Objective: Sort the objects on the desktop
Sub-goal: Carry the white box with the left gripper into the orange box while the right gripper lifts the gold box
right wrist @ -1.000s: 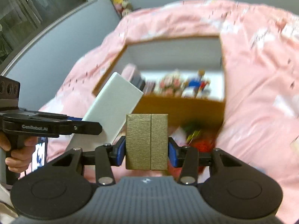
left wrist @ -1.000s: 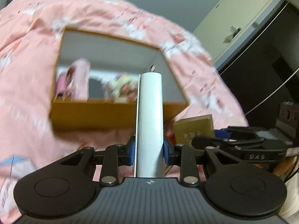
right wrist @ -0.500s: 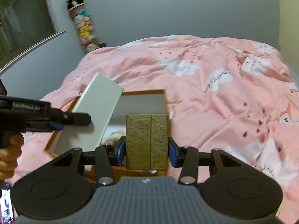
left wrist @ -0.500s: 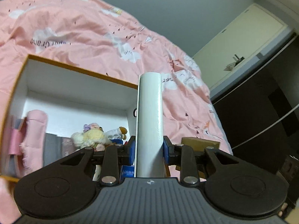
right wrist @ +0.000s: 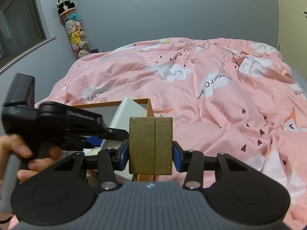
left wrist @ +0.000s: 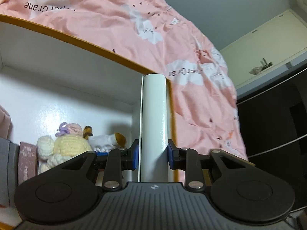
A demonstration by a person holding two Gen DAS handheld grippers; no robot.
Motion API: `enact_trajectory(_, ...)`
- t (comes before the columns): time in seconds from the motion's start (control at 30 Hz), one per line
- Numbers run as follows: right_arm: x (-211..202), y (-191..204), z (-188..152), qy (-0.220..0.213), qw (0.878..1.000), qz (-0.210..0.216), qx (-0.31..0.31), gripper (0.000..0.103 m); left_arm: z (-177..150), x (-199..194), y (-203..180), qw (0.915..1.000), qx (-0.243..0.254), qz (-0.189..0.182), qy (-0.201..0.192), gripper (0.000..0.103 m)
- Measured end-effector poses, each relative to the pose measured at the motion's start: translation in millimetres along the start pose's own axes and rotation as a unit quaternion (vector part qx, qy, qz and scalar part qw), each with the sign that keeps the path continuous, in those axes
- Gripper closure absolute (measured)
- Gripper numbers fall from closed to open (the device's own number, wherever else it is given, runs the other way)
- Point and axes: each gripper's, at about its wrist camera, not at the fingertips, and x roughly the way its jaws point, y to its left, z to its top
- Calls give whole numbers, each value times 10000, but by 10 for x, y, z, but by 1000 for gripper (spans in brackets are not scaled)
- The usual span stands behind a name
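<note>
My left gripper is shut on a flat white box, held on edge just inside the right wall of an orange-rimmed storage box on the bed. Inside it lie a yellow crocheted doll, a small plush toy and a pinkish box. My right gripper is shut on a gold textured box, held just right of the storage box's corner. In the right wrist view the left gripper and the white box show at left.
A pink duvet with cloud prints covers the bed around the storage box. A column of plush toys hangs in the far wall corner. A dark cabinet and a cream door stand to the right.
Both grippers moved forward and lower toward the storage box. The white box now reaches inside the storage box at its right wall. The gold box stays gripped.
</note>
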Motion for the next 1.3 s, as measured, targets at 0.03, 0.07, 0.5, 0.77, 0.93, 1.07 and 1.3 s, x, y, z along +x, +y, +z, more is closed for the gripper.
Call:
enact_trajectory(0.03,6,-12,-7,13,10000,22,21,55,-10,30,-2,10000,-4,43,6,71)
enact_trajectory(0.07,21,-24,-13,28,10000,41,33,55,-18,72,11,10000,-18,79,23,71)
enact_trajectory(0.5,218,-107,-138,274,9994,69,192,55,-130,361,18,9982,152,560,132,70)
enact_trajectory(0.77,222,-105,-160,299,9994,59,192,55,-102,321,59,9984,295,285,393,64)
enact_trajectory(0.93,212,-110,-169,311,9993,62,207,55,-110,282,55,9982,427,-68,418,61)
enact_trajectory(1.07,214,-108,-176,319,9993,57,209,55,-103,296,41,9969,603,-61,499,66)
enact_trajectory(1.3,220,-108,-180,328,9993,31,190,55,-85,315,36,9949,830,-82,563,81)
